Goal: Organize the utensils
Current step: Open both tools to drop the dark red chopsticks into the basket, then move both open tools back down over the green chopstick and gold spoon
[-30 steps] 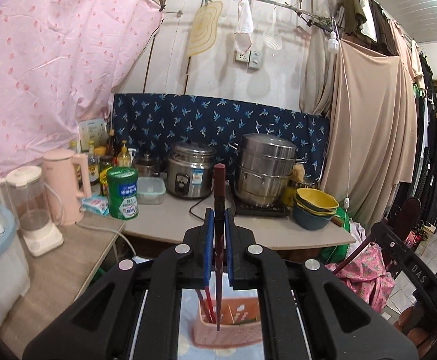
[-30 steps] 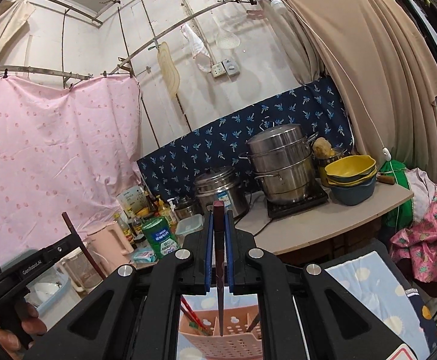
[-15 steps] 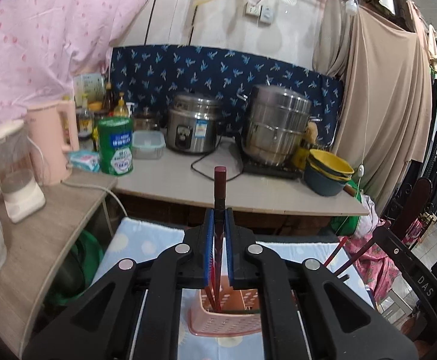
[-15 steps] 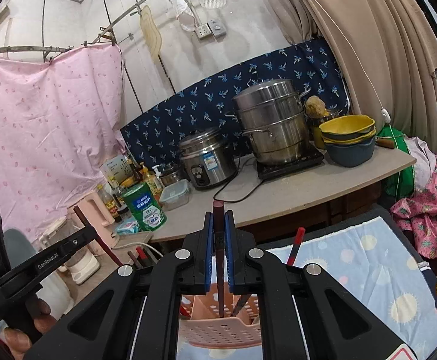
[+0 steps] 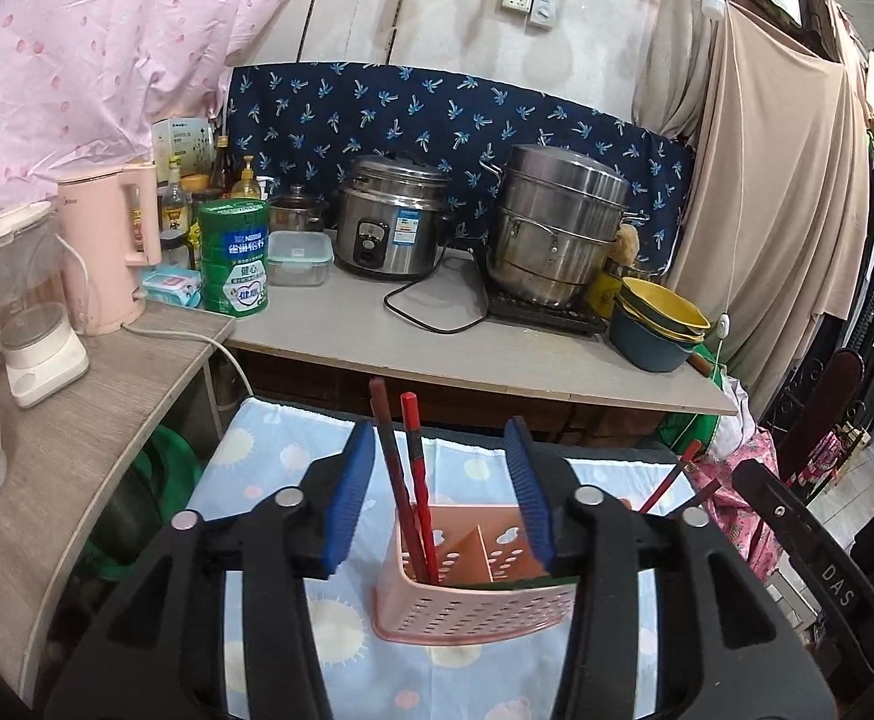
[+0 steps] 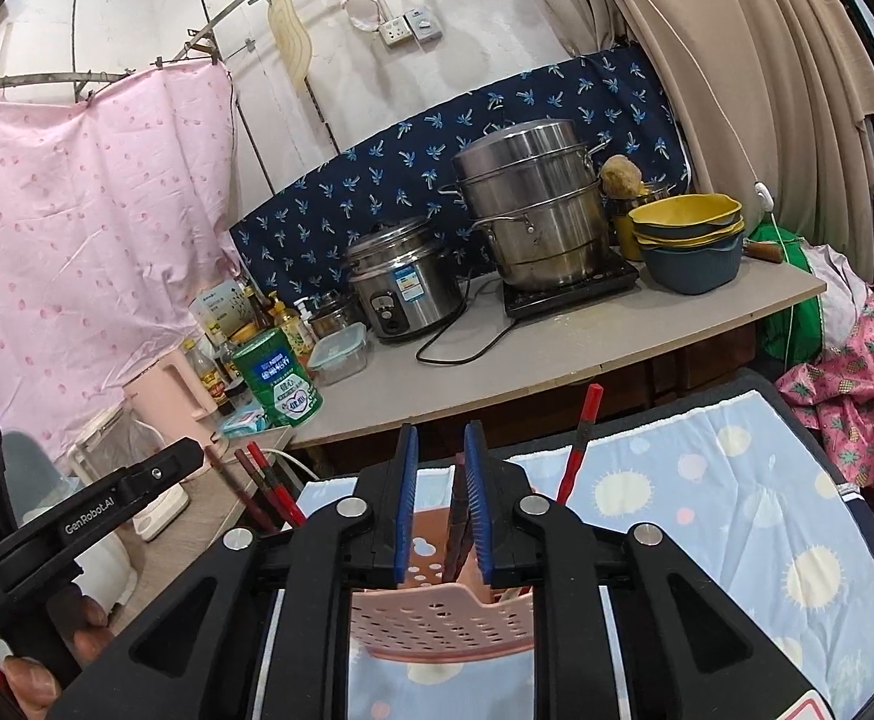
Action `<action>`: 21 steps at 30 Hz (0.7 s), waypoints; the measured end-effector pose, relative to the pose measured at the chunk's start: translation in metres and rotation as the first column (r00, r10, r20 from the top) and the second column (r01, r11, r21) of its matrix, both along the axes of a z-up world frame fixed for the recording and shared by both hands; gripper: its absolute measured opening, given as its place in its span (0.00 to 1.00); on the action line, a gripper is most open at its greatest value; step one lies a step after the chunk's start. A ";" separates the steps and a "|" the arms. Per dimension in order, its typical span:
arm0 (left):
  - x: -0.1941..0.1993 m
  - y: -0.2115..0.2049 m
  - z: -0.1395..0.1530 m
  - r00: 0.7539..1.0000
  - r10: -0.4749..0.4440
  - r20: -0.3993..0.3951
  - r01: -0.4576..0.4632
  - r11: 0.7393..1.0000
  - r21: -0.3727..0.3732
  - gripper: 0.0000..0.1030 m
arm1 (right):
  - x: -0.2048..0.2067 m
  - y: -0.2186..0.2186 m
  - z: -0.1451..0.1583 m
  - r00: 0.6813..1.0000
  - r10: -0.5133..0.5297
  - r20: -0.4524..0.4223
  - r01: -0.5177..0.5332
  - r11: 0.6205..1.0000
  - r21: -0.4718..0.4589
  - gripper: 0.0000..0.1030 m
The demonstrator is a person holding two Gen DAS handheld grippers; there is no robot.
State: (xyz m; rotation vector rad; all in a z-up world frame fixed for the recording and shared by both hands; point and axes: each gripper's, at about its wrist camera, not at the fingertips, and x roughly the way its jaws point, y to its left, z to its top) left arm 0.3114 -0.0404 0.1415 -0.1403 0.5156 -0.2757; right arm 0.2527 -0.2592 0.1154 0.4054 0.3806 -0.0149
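Observation:
A pink perforated utensil basket point(image 5: 473, 600) stands on a blue cloth with suns. My left gripper point(image 5: 437, 492) hangs just above it, its jaws opening. Two red and dark chopsticks point(image 5: 407, 468) stand in the basket's left part between the pads, nearer the left one, and are not pressed. In the right wrist view the same basket point(image 6: 443, 618) sits under my right gripper point(image 6: 442, 504), whose jaws are opening too. A dark chopstick point(image 6: 458, 516) stands between the pads, leaning by the right one, with a gap on its left. Another red chopstick point(image 6: 581, 444) stands further right.
A counter point(image 5: 497, 354) behind the basket carries a rice cooker point(image 5: 392, 228), a steel steamer point(image 5: 557, 222), stacked bowls point(image 5: 659, 324) and a green tin point(image 5: 236, 258). A pink kettle point(image 5: 107, 252) and a blender point(image 5: 23, 300) stand on the left shelf. A hand point(image 6: 77, 630) holds the left gripper.
Both grippers have sunk toward the basket. Each was shut on a chopstick and has let go. The chopsticks now stand in the basket.

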 end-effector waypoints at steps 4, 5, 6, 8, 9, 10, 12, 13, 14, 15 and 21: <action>-0.006 0.003 0.000 1.000 0.001 -0.015 -0.001 1.000 -0.008 0.47 | -0.008 0.000 0.003 1.000 -0.002 0.009 0.002 1.000 0.005 0.23; -0.008 0.003 0.000 1.000 0.001 -0.018 -0.001 1.000 -0.007 0.47 | -0.011 0.000 0.004 1.000 -0.002 0.009 0.002 1.000 0.007 0.23; -0.010 0.004 0.000 1.000 0.001 -0.022 -0.001 1.000 -0.006 0.48 | -0.014 0.001 0.004 1.000 -0.001 0.009 0.001 1.000 0.008 0.23; -0.015 0.005 -0.001 1.000 0.004 -0.026 -0.004 1.000 -0.003 0.53 | -0.019 0.001 0.005 1.000 0.002 0.009 -0.002 1.000 0.011 0.23; -0.019 0.006 -0.001 1.000 0.006 -0.028 -0.006 1.000 0.000 0.56 | -0.022 0.001 0.005 1.000 0.003 0.007 -0.003 1.000 0.012 0.24; -0.024 0.006 -0.002 1.000 0.006 -0.030 -0.006 1.000 0.002 0.57 | -0.025 0.002 0.005 1.000 0.005 0.004 -0.005 1.000 0.013 0.24; -0.032 0.007 -0.002 0.999 0.005 -0.033 -0.005 1.000 0.009 0.58 | -0.034 0.003 0.003 1.000 0.012 -0.005 -0.012 1.000 0.019 0.24; -0.036 0.007 -0.003 0.999 0.004 -0.037 -0.003 1.000 0.013 0.58 | -0.038 0.004 0.002 1.000 0.014 -0.009 -0.014 1.000 0.022 0.24; -0.041 0.008 -0.004 0.999 0.002 -0.041 -0.002 1.000 0.017 0.58 | -0.043 0.005 0.001 1.000 0.018 -0.015 -0.018 0.999 0.027 0.24; -0.047 0.008 -0.006 0.999 0.000 -0.047 0.001 1.000 0.022 0.58 | -0.049 0.005 -0.001 1.000 0.023 -0.021 -0.022 0.999 0.032 0.24; -0.074 0.012 -0.021 0.996 -0.002 -0.090 0.006 0.999 0.045 0.59 | -0.084 0.009 -0.017 0.997 0.043 -0.062 -0.039 0.997 0.068 0.24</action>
